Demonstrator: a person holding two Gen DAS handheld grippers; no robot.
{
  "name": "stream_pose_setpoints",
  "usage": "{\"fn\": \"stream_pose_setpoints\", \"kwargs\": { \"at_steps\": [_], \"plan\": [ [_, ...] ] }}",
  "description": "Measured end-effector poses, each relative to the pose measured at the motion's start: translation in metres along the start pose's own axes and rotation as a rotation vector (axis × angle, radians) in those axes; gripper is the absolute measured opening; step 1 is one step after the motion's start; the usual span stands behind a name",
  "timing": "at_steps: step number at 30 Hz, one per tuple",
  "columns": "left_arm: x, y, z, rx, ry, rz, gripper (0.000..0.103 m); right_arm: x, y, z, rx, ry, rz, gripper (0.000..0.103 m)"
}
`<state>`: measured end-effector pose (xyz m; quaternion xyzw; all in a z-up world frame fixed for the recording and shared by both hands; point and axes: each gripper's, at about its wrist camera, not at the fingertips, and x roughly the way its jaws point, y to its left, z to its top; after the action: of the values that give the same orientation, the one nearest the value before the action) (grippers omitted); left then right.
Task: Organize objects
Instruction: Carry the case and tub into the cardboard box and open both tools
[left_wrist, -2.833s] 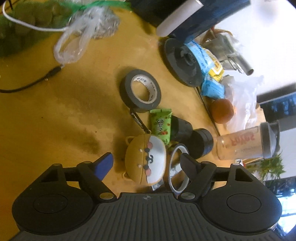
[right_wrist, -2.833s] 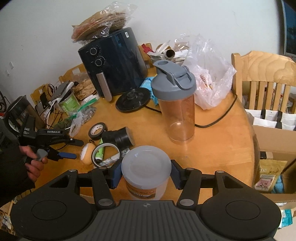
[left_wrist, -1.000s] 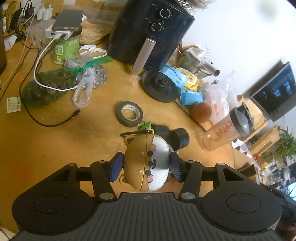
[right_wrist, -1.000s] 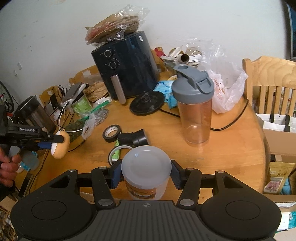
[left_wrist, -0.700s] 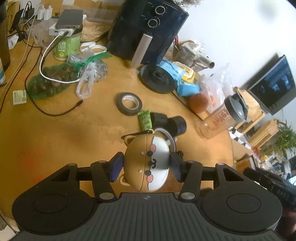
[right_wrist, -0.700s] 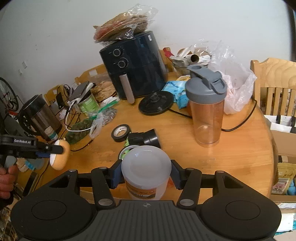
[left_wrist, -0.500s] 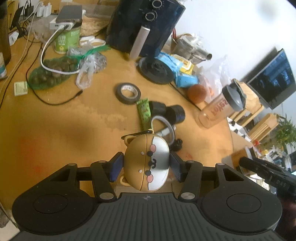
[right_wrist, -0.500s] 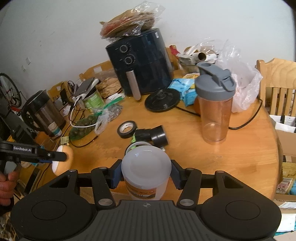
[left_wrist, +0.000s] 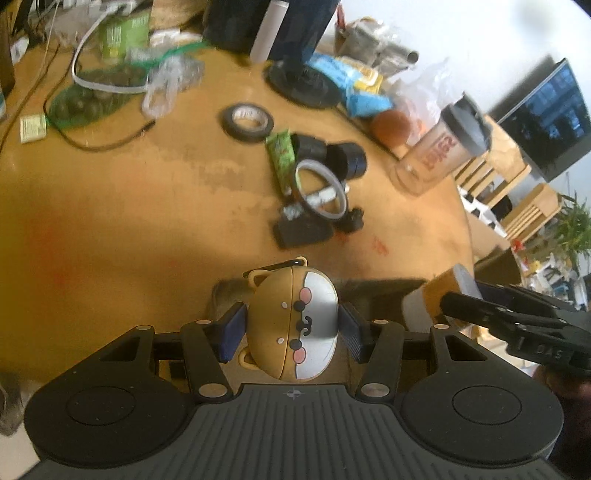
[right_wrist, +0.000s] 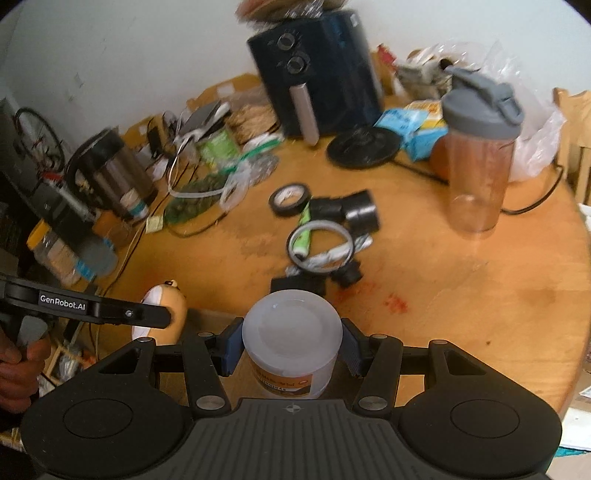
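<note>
Fingers of the left gripper (left_wrist: 291, 334) clamp the dog-faced case (left_wrist: 293, 325) squarely between the blue pads — the right gripper (right_wrist: 291, 347) likewise pinches the white-lidded tub (right_wrist: 291, 345), both at the wooden table's (right_wrist: 461, 295) near edge.

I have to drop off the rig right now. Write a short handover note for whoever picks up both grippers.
Left gripper: shut on the bear-face case, held near the table's front edge.
Right gripper: shut on the white-lidded tub, also near that edge.
On the table: black tape roll, green packet, clear ring, shaker bottle.
Done: case and tub picked up.
Left: set both down somewhere, destination not visible; then the loose pile mid-table.
</note>
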<state>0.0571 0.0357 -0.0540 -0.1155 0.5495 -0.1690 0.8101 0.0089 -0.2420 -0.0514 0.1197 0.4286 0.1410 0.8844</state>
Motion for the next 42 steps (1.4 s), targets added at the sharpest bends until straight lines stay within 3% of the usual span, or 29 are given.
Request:
{"fn": "stream_pose_setpoints", "kwargs": {
  "at_steps": [9,15,23,35,36,38,42],
  "plan": [
    [0.031,0.01,-0.016,-0.037,0.083,0.044,0.053,0.033,0.007,-0.016,-0.091,0.105,-0.016,0.057],
    [0.037,0.004,-0.012,-0.028,0.065,0.074,0.054,0.049,0.008,-0.02,-0.161,0.141,-0.061,0.057],
    [0.047,-0.009,-0.003,0.002,0.044,0.163,0.054,0.061,0.01,-0.02,-0.24,0.153,-0.121,0.057],
    [0.05,-0.009,0.002,-0.006,0.077,0.174,0.055,0.063,0.01,-0.02,-0.252,0.143,-0.136,0.057],
    [0.048,-0.01,0.003,-0.003,0.074,0.182,0.055,0.06,0.011,-0.02,-0.261,0.128,-0.136,0.059],
    [0.043,-0.01,0.005,-0.001,0.064,0.183,0.055,0.056,0.013,-0.018,-0.26,0.105,-0.121,0.075],
    [0.029,-0.007,0.009,0.01,0.041,0.175,0.055,0.046,0.013,-0.013,-0.217,0.079,-0.086,0.093]
  ]
}}
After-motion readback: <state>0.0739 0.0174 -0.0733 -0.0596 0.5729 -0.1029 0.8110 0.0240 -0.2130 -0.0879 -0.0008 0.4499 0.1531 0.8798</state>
